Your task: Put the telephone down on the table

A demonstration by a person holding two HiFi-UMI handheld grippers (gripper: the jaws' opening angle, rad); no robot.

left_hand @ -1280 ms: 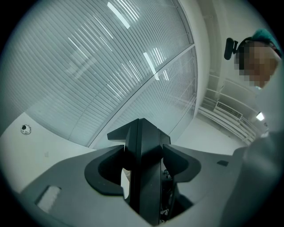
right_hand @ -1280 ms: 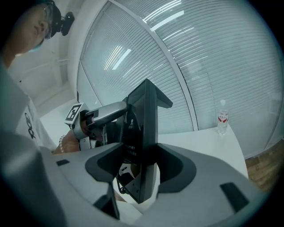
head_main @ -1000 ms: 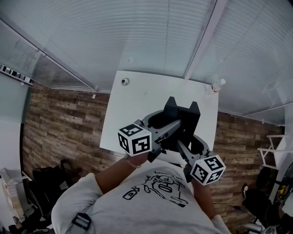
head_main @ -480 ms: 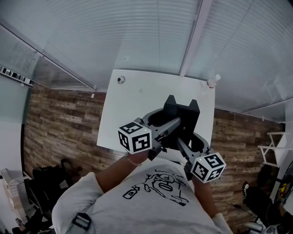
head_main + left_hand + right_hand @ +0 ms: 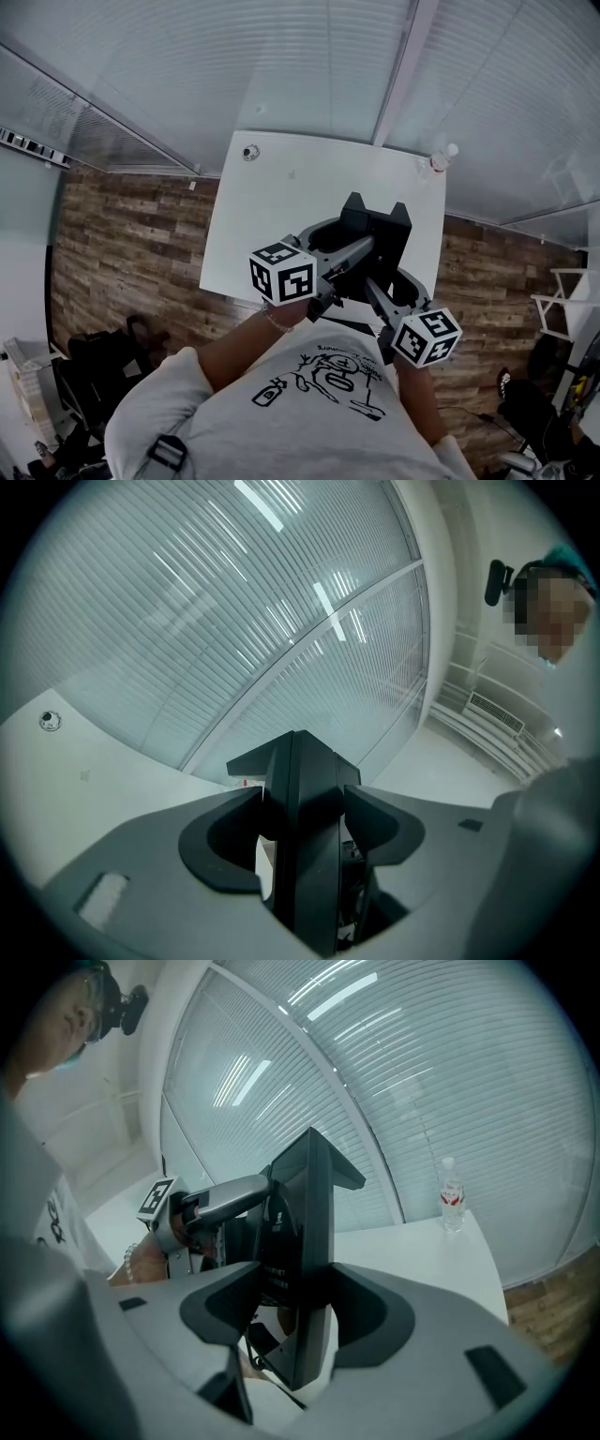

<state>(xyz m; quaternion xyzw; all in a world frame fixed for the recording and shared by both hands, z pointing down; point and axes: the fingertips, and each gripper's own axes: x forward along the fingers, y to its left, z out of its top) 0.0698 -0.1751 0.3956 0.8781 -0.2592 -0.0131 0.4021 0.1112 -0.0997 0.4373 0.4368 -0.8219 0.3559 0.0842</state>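
Black telephone: left tongs and right tongs are both clenching it; we are holding it over the white desk; we are advising a level descent, unclenching only after touchdown.

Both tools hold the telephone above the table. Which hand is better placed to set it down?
Left, narrowly: the left tool clamps the telephone over bare table, while the right tool, also clamped on it, sits nearer the table's near edge. Likely both lower together.
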